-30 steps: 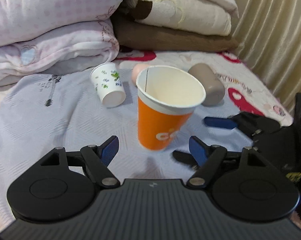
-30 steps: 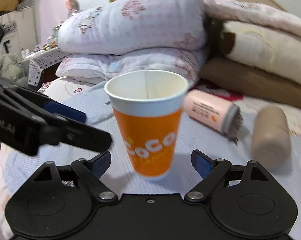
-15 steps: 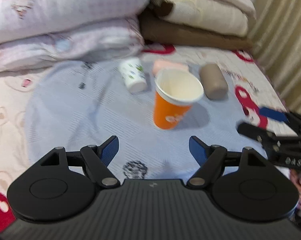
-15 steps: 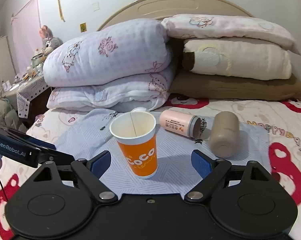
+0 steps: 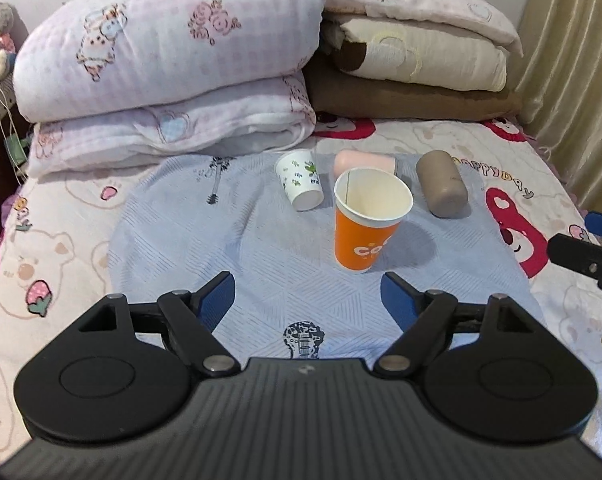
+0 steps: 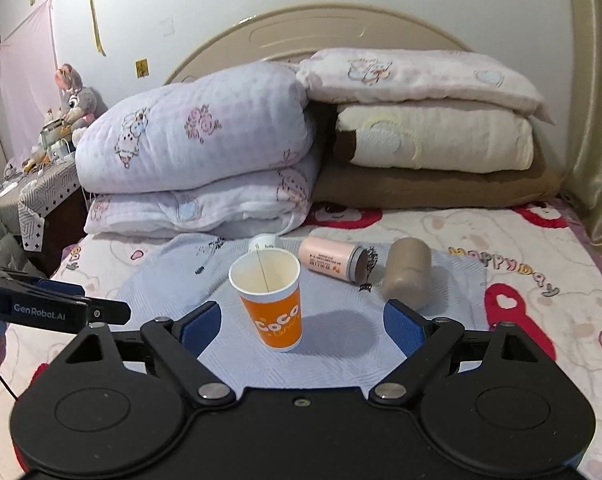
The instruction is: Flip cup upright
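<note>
An orange paper cup (image 5: 361, 236) stands upright, mouth up, on the pale blue cloth (image 5: 261, 248); it also shows in the right wrist view (image 6: 275, 312). My left gripper (image 5: 308, 296) is open and empty, a short way back from the cup. My right gripper (image 6: 301, 322) is open and empty, also drawn back from it. A white patterned paper cup (image 5: 299, 184) lies on its side behind it. A pink bottle (image 6: 333, 258) and a brown tumbler (image 6: 407, 270) lie on their sides to the right.
Folded quilts (image 6: 205, 168) and pillows (image 6: 429, 140) are stacked along the headboard. A curtain (image 5: 573, 60) hangs at the right. A cluttered side table (image 6: 33, 184) stands at the left. The other gripper shows at the frame edges (image 5: 585, 256) (image 6: 49, 308).
Both grippers have pulled back and away from the orange cup, which stays standing upright. Their jaws stay open.
</note>
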Demonstrator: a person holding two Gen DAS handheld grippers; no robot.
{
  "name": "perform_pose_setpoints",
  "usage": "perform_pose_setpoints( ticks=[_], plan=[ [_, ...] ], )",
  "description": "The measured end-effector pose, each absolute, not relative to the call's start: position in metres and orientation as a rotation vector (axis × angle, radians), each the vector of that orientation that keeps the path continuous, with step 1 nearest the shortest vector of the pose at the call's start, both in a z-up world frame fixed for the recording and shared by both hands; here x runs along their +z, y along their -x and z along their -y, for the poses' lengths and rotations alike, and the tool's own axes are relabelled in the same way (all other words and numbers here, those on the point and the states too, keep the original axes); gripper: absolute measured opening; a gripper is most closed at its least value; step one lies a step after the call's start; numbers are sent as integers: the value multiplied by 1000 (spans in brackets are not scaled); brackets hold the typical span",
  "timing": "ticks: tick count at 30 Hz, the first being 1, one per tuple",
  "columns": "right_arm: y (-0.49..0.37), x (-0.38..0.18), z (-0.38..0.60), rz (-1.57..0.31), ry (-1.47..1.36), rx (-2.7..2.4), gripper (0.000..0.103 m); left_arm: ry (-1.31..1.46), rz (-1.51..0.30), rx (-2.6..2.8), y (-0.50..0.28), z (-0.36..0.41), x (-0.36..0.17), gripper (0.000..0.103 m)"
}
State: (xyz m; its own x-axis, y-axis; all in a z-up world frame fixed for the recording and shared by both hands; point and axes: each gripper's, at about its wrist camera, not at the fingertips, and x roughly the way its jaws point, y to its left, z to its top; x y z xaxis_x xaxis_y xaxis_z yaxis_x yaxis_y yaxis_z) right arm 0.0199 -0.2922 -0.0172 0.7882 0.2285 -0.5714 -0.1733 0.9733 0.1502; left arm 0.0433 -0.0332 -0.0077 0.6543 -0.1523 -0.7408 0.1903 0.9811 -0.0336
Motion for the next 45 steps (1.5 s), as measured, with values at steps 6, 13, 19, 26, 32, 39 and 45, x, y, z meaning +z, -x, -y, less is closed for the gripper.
perform_pose_setpoints(
  ticks=[6, 13, 19, 26, 32, 39, 45],
  plan=[
    [-5, 0, 287, -619, -72, 207, 91, -73, -816, -195, -28, 31, 9, 83],
    [3, 10, 284, -645, -71, 166, 100, -94, -810, -169, -18, 30, 20, 91],
    [2, 8, 288, -736, -96, 58, 101, -91, -833, -151, -13, 28, 21, 100],
    [4, 8, 293, -767, -111, 31, 101, -69, -890, -137, -13, 27, 18, 101],
    [6, 10, 292, -778, -98, 19, 101, -56, -928, -127, -12, 26, 15, 101],
    [9, 10, 289, -782, -74, -2, 101, -37, -950, -114, -15, 22, 12, 101],
    [7, 8, 290, -786, -77, -15, 101, -55, -957, -107, -16, 22, 11, 101]
  ],
)
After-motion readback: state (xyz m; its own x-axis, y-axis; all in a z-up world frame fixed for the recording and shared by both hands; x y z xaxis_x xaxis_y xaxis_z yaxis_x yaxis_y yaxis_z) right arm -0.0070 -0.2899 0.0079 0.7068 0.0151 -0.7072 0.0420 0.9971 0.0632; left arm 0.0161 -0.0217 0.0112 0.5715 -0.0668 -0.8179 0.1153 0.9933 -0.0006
